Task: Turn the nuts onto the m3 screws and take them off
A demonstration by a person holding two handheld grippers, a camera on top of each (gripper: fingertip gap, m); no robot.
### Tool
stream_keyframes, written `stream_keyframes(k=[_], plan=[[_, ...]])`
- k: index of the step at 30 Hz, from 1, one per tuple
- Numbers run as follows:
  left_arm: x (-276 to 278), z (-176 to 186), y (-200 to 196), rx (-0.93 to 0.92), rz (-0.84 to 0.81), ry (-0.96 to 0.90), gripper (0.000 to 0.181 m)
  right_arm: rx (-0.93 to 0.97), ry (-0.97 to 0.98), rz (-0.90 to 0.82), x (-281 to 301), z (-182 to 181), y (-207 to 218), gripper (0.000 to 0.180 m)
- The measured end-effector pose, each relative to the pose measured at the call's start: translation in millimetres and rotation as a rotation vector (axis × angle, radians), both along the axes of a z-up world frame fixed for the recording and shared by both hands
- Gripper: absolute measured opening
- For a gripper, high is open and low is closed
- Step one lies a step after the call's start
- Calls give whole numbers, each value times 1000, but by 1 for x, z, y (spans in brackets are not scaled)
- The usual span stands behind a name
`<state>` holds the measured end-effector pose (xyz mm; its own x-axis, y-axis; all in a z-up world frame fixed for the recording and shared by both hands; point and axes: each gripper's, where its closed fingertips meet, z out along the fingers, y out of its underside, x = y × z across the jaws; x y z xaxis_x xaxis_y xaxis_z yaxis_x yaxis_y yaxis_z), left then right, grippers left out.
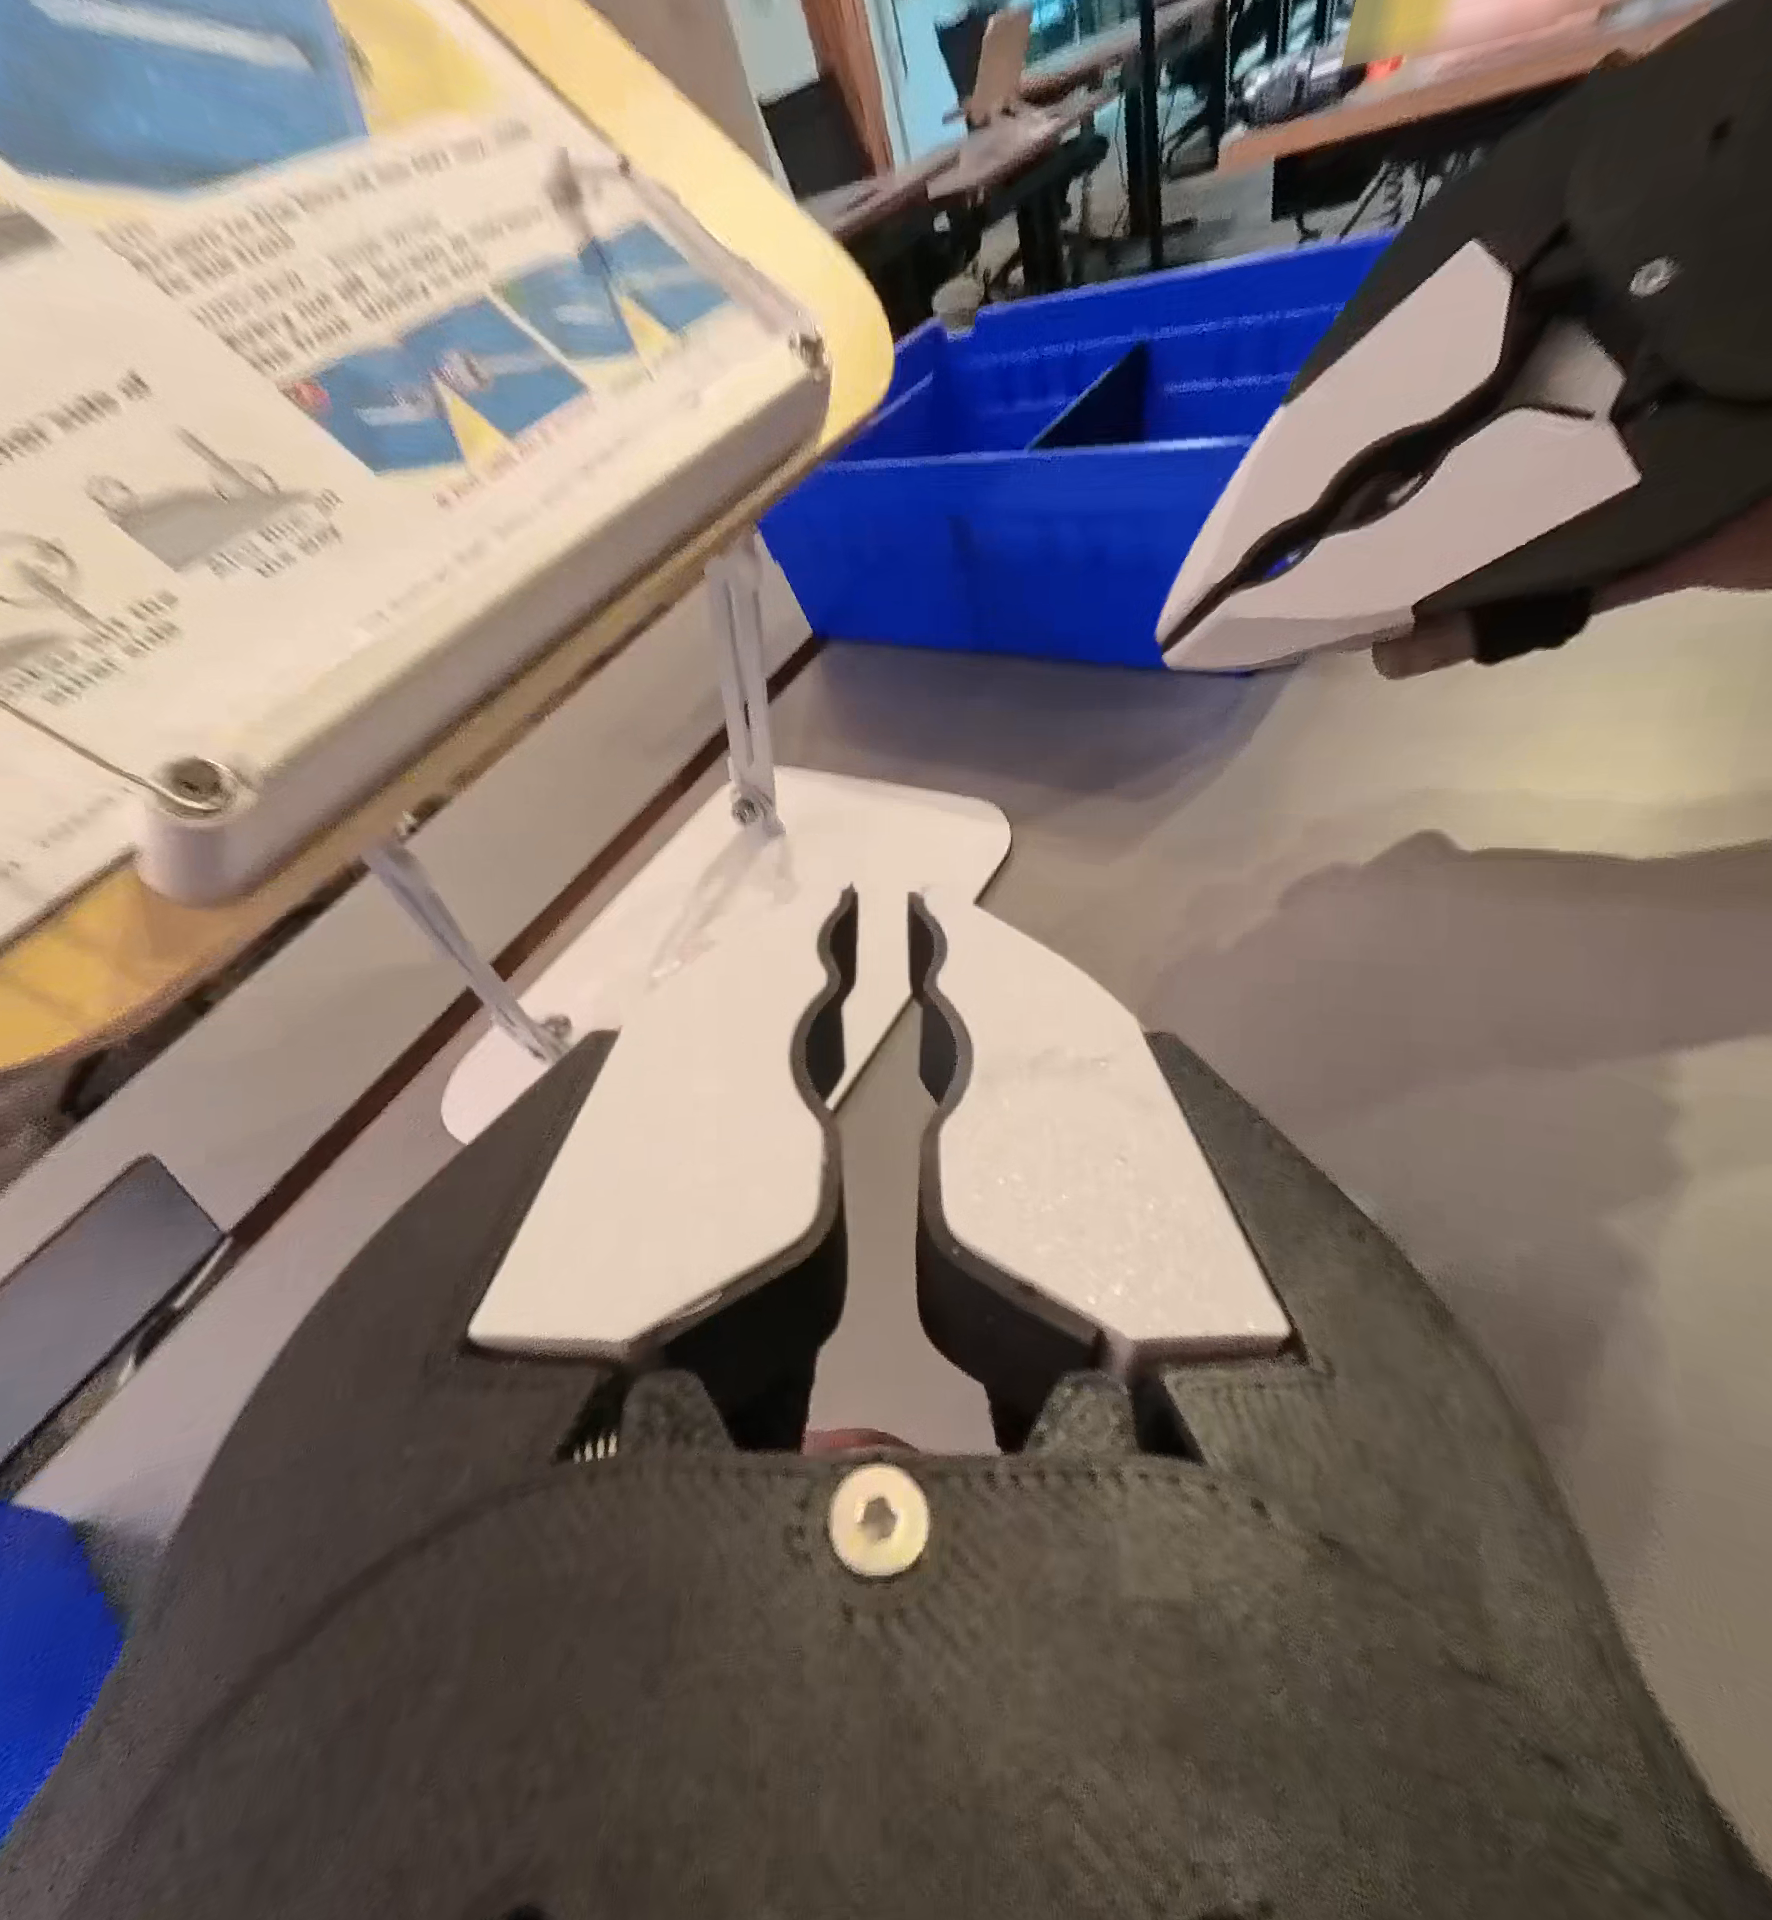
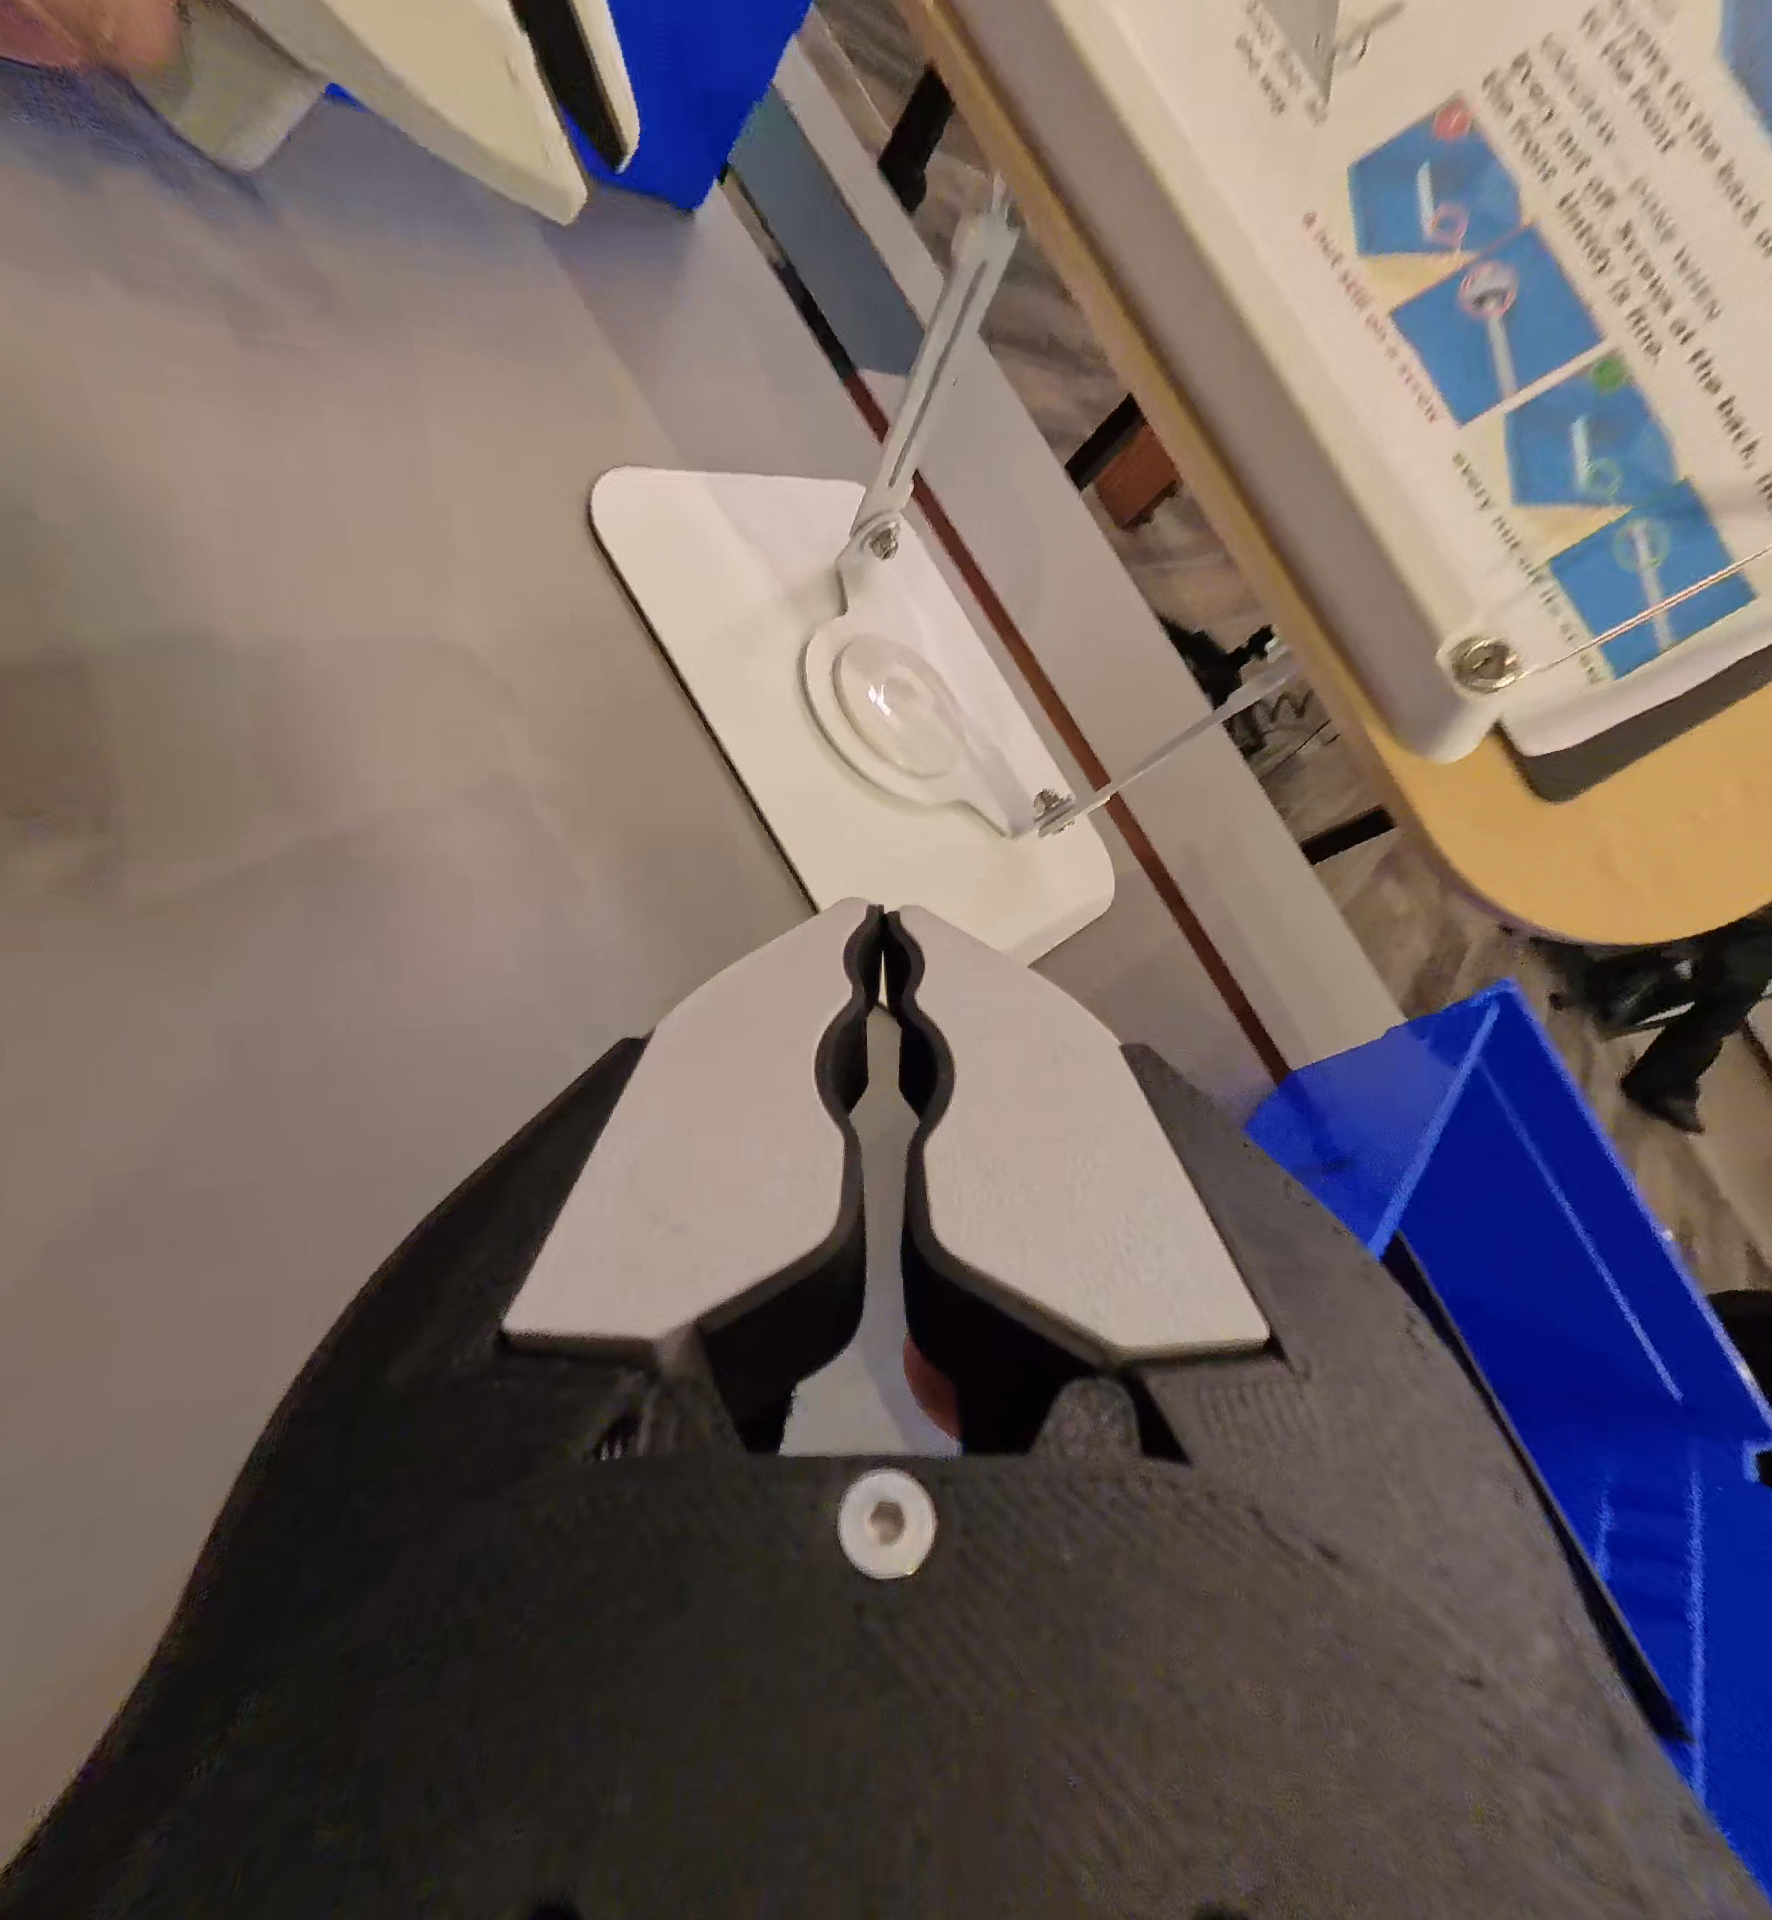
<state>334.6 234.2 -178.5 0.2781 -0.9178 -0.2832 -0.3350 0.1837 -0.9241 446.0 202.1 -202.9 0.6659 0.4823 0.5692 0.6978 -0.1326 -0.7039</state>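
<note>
A white base plate (image 1: 892,831) lies on the grey table, also in the right wrist view (image 2: 716,582). Two thin metal struts rise from it, each fastened at its foot by a small screw with a nut (image 1: 752,808) (image 2: 880,538) (image 2: 1050,805). My left gripper (image 1: 882,902) is just over the plate's near edge, jaws a narrow gap apart, empty. My right gripper (image 2: 882,914) is shut with nothing seen between its tips, at the plate's corner. It shows in the left wrist view (image 1: 1173,634), raised before the blue bin. A clear dome (image 2: 897,707) sits on the plate.
The struts carry a tilted instruction board (image 1: 342,436) (image 2: 1547,343) over the plate. A blue divided bin (image 1: 1017,520) stands behind the plate, and another blue bin (image 2: 1547,1299) at the table's edge. The left gripper's finger (image 2: 508,114) shows at the top left.
</note>
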Motion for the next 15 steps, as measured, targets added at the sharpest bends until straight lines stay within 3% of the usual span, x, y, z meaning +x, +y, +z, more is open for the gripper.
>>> stream_keyframes(k=[5,15], plan=[[13,-21,1,-15,23,44,5,-49,32,-26,0,-7,1,0],[19,-27,4,17,85,81,1,-55,-1,-19,-2,-16,0,0]])
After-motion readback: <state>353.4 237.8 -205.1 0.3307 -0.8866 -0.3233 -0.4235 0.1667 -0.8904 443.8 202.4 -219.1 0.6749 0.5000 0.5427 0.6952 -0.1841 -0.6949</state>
